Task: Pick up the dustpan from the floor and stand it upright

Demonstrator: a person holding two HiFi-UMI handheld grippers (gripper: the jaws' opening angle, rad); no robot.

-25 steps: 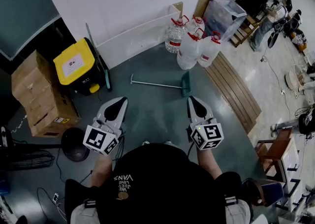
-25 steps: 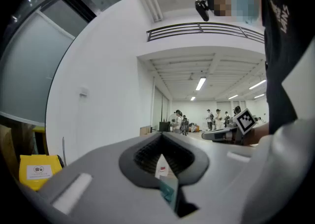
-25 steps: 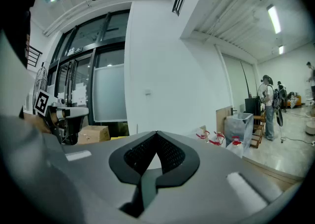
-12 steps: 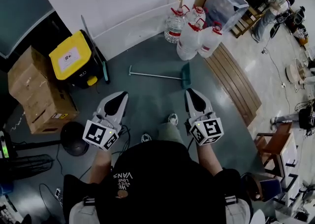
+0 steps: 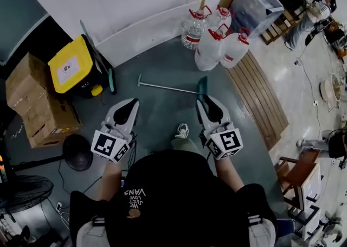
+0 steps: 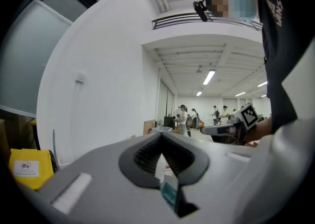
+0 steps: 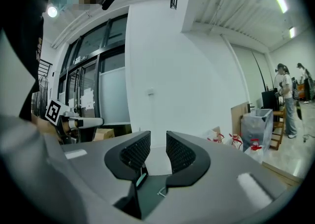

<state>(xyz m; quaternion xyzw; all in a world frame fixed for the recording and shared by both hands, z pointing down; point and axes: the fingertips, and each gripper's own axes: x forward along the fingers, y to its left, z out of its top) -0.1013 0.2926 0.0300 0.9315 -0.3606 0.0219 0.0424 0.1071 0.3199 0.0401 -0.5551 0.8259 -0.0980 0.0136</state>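
Teal plastic marks the pan end of the long-handled dustpan [image 5: 202, 86], which lies flat on the grey floor [image 5: 162, 118], not yet picked up. Its thin handle [image 5: 162, 87] runs across the head view, from the pan on the right to the free tip on the left, so the long axis is set crosswise to the way both tools point.

The pan is seen just ahead of the right hand-held gripper [image 5: 206, 105]. The left hand-held gripper [image 5: 129, 106] is pointed toward the handle's free end, with a wider stretch of bare floor between them. The right side is therefore judged the nearer, and the pan end the likelier first contact.

The right hand-held gripper's jaws have just been opening. A clear gap is shown between the ribbed pads, and nothing is held in it. The left hand-held gripper's jaws are closed together at the tips and are empty.
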